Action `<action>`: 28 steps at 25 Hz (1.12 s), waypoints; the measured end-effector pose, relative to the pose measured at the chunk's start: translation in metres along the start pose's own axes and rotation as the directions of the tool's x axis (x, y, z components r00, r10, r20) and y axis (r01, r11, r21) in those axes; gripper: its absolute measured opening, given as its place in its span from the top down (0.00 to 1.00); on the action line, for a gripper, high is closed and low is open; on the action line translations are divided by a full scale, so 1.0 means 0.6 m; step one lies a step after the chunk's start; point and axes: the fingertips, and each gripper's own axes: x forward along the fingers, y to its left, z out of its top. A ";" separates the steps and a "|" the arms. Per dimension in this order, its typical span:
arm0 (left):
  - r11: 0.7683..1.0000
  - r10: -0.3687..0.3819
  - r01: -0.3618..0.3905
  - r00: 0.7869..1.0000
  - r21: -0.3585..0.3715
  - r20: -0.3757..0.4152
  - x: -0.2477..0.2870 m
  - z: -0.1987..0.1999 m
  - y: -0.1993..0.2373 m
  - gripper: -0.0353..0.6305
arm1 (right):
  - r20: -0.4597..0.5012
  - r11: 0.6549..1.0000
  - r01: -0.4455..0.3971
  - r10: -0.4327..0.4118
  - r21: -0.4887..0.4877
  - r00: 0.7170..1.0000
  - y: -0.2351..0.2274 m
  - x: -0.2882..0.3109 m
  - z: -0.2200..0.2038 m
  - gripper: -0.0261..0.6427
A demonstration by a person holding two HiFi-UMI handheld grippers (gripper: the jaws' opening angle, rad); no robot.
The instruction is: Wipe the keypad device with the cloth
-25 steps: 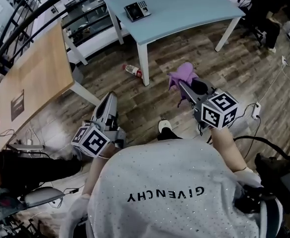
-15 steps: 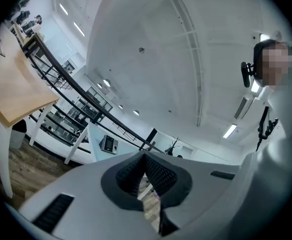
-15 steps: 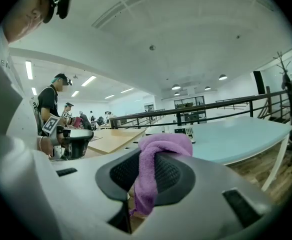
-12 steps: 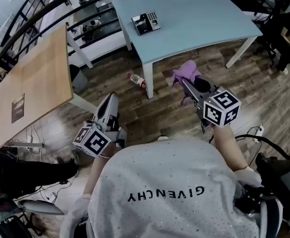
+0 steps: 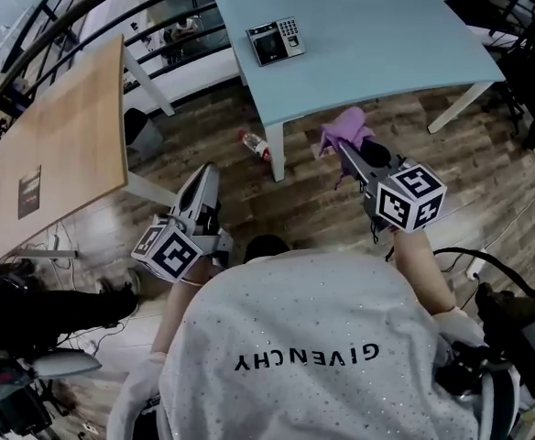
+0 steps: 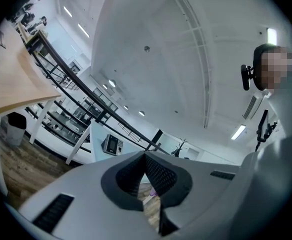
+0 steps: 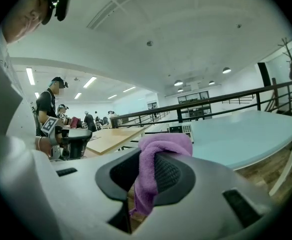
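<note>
The cloth (image 5: 345, 128) is pinched; the keypad device (image 5: 276, 40) is on the blue table (image 5: 387, 44).
The right gripper (image 7: 146, 176) squeezes the cloth, which hides its tips in the head view. The left gripper (image 6: 145, 159) has its jaws pressed together, with nothing between. The device lies near the table's left edge, well apart from both grippers; its keys are too small to read.

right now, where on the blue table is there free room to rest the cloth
The blue table is bare from the keypad device rightward to its right edge, and along the near edge. Only the spot by the left edge is taken.
</note>
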 end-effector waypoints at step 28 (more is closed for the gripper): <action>0.997 -0.074 0.069 0.975 -0.031 -0.209 0.358 0.093 0.242 0.95 | 0.016 0.993 -0.038 0.037 0.110 0.999 -0.151 0.342 0.099 0.86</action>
